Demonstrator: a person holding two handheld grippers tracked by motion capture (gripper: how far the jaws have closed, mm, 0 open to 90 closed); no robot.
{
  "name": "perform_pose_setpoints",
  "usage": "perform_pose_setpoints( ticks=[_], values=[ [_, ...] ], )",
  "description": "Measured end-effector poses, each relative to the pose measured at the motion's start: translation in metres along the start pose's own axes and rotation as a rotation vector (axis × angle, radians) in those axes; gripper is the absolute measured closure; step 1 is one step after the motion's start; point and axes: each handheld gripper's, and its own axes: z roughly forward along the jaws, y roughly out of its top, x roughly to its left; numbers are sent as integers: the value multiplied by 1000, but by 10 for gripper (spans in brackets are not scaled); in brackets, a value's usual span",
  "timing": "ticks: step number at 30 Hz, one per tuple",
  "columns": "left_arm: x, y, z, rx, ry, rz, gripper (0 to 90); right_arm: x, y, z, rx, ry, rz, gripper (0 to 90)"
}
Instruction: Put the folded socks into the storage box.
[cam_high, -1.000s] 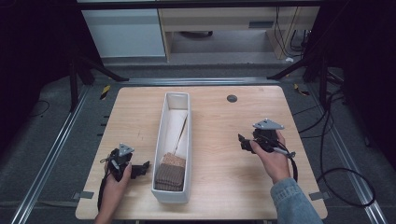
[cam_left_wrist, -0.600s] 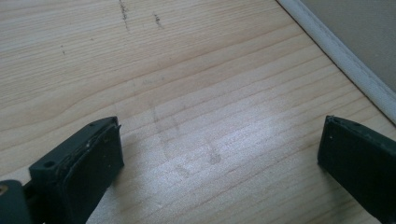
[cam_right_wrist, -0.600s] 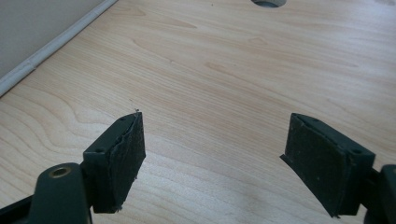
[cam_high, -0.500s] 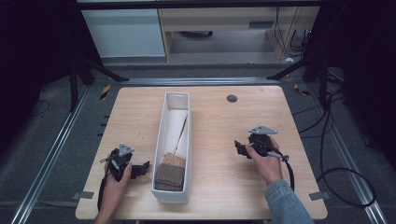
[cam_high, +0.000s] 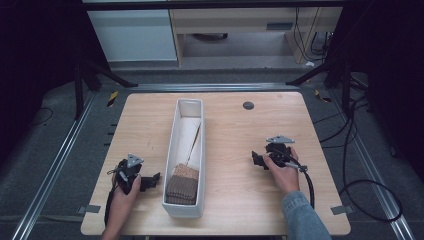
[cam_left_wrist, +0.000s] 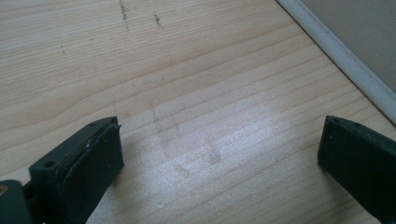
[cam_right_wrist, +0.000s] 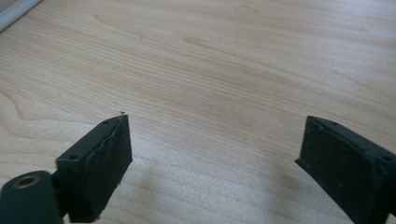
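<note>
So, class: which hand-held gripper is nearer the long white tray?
Left. The left hand-held gripper sits just beside the tray; the right hand-held gripper lies farther off.

Two handheld black grippers, one blue denim sleeve.
Left gripper (cam_high: 152, 181) and right gripper (cam_high: 256, 159): black bodies, each topped by a grey three-cornered plate, black cable trailing back. Jaws are flat, black, rectangular blocks with worn pad edges; a small screw hole shows on each. Right forearm wears a blue denim sleeve (cam_high: 302, 220); left forearm bare.

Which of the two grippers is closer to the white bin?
The left gripper. Its jaws sit right beside the white bin near its close end, while the right gripper has bare table between.
</note>
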Motion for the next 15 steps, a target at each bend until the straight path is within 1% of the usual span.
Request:
perform_pose_setpoints(
  ticks=[1,2,3,4,6,8,10,11,12,15],
  values=[
    [0,0,0,0,0,0,0,0,-1,0,5,1,2,77],
    [0,0,0,1,1,0,0,-1,-2,1,4,-7,-7,72],
    [0,0,0,1,1,-1,0,0,-2,1,11,-12,3,66],
    [0,0,0,0,0,0,0,-1,-3,2,11,-17,-3,63],
    [0,0,0,0,-1,0,0,-1,-6,3,9,-15,3,61],
    [0,0,0,0,0,0,0,-2,-8,4,31,-10,20,53],
    [0,0,0,0,0,0,0,-3,-9,3,29,-28,32,55],
    [0,0,0,1,1,0,0,-4,-9,3,43,-35,21,48],
    [0,0,0,1,1,0,0,-4,-10,3,62,-52,10,41],
    [0,0,0,0,1,0,0,-3,-12,1,63,-52,19,29]
  ],
)
